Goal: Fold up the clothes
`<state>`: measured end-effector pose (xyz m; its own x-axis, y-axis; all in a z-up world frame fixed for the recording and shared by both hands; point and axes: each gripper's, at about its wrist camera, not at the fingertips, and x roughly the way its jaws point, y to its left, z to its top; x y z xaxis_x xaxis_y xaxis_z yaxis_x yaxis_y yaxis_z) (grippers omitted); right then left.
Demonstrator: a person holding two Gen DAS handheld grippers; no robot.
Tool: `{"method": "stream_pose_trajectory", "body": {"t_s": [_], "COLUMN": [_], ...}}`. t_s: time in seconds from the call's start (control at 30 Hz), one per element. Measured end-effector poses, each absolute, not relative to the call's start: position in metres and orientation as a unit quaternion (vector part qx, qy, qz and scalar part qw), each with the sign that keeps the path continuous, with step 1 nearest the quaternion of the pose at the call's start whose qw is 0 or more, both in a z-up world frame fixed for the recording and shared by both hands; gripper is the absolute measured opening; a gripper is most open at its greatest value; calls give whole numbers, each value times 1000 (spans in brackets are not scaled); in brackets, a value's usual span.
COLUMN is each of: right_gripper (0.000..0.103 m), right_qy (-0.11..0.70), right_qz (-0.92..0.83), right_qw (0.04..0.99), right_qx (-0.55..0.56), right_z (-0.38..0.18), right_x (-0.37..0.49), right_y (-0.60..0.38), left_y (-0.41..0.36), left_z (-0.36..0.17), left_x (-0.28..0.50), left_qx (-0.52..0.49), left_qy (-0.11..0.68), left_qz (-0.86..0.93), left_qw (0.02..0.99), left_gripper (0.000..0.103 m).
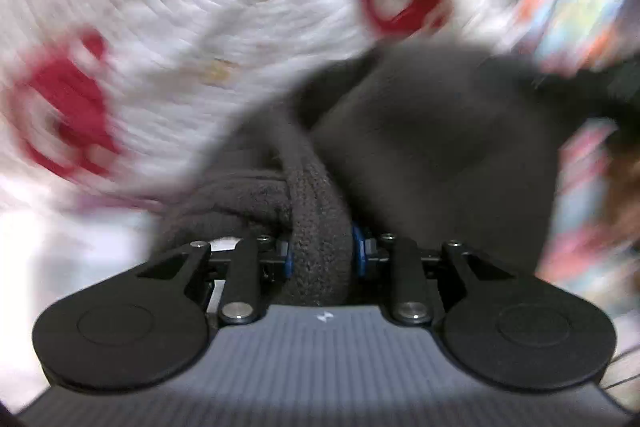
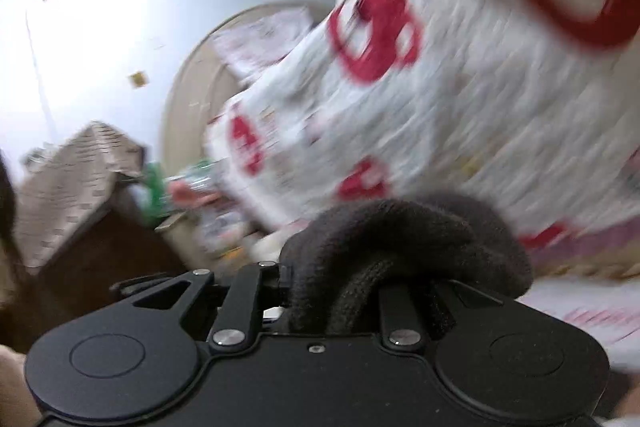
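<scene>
Left hand-held gripper (image 1: 322, 255): clenched on a thick roll of the dark grey fleece garment (image 1: 432, 131). The bunched edge ran down between the blue-edged pads (image 1: 357, 251), so several layers were pinched at once, probably a hem or cuff taken as a handle. The rest of the cloth spread away ahead of the gripper, loose and blurred.

Right hand-held gripper (image 2: 332, 287): also grasping the dark grey fleece garment (image 2: 404, 235), a fat fold humped over and between its fingers. The left finger link showed; the right side lay buried under cloth.

Both grips sat on the one garment at separate points. My reading: it was held off any surface by two edges so it could hang and open out flat before a fold. No fold looked made yet; the task seemed early.

Behind it, close, lay a white quilted cover with red motifs (image 2: 460, 87), likely bedding. A pale wall (image 2: 100, 7) and a brown cabinet under a patterned cloth (image 2: 72, 195) stood at left in the right wrist view. Heavy blur throughout; finer detail unreadable.
</scene>
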<state>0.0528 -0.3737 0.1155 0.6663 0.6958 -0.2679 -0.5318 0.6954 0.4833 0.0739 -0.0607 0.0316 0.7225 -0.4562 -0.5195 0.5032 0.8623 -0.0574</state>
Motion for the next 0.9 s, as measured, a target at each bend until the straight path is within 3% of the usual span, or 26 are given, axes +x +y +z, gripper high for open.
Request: {"method": "stream_pose_trajectory", "body": {"t_s": [0.13, 0.33, 0.47, 0.67, 0.7, 0.73, 0.83, 0.9], "right_gripper": [21, 20, 21, 22, 25, 34, 74, 79], "right_qy": [184, 305, 368, 349, 349, 349, 350, 364], "right_qz": [266, 164, 151, 151, 154, 157, 155, 124], "right_qw": [945, 934, 914, 918, 917, 916, 913, 913], "right_qx": [39, -87, -81, -114, -119, -124, -143, -137], "right_z": [117, 31, -6, 1, -2, -5, -21, -40], "right_x": [33, 50, 66, 74, 75, 76, 82, 95], "right_y": [-381, -382, -388, -384, -385, -386, -391, -402], "left_y": [-50, -27, -13, -2, -4, -6, -10, -12], "left_z": [4, -48, -54, -38, -39, -39, -55, -67], "left_x": [81, 82, 82, 87, 88, 89, 96, 102], "left_qx": [61, 69, 71, 52, 50, 48, 35, 28], "left_qy": [306, 372, 356, 312, 310, 308, 326, 341], "left_qz": [-217, -169, -137, -111, -111, -111, -114, -116], "left_qw": [925, 910, 922, 942, 943, 944, 938, 933], "left_gripper": [23, 20, 17, 15, 15, 15, 16, 16]}}
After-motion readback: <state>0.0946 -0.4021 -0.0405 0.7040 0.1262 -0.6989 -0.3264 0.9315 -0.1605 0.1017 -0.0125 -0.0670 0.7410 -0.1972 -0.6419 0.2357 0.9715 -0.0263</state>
